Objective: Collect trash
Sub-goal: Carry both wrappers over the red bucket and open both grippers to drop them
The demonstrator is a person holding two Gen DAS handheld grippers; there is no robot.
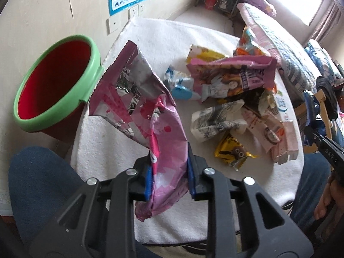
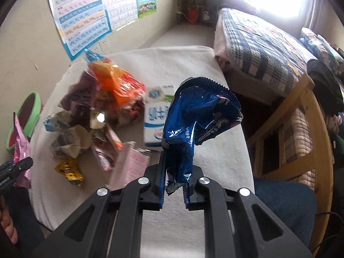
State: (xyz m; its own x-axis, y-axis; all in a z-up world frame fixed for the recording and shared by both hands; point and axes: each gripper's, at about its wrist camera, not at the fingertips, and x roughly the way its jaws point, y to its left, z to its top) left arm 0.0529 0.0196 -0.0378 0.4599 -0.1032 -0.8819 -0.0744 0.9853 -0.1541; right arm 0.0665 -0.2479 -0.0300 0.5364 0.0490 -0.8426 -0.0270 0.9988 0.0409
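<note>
My left gripper (image 1: 169,157) is shut on a crumpled pink snack bag (image 1: 150,107), which hangs lifted over the white towel-covered table (image 1: 111,150). The bag's open silver mouth points toward a red bin with a green rim (image 1: 58,81) at the table's left side. My right gripper (image 2: 176,163) is shut on a shiny blue wrapper (image 2: 193,116) that stands up above the table (image 2: 215,161). A heap of mixed wrappers (image 1: 232,81) lies mid-table, with a yellow wrapper (image 1: 232,152) at its near edge. In the right wrist view the bin (image 2: 28,114) sits at the far left.
A white and blue milk carton (image 2: 157,118) stands beside the heap (image 2: 103,107). A bed with a plaid quilt (image 2: 258,43) and a wooden chair frame (image 2: 311,129) lie to the right. The person's knees in blue jeans (image 1: 38,182) flank the table's near edge. Posters hang on the wall (image 2: 81,17).
</note>
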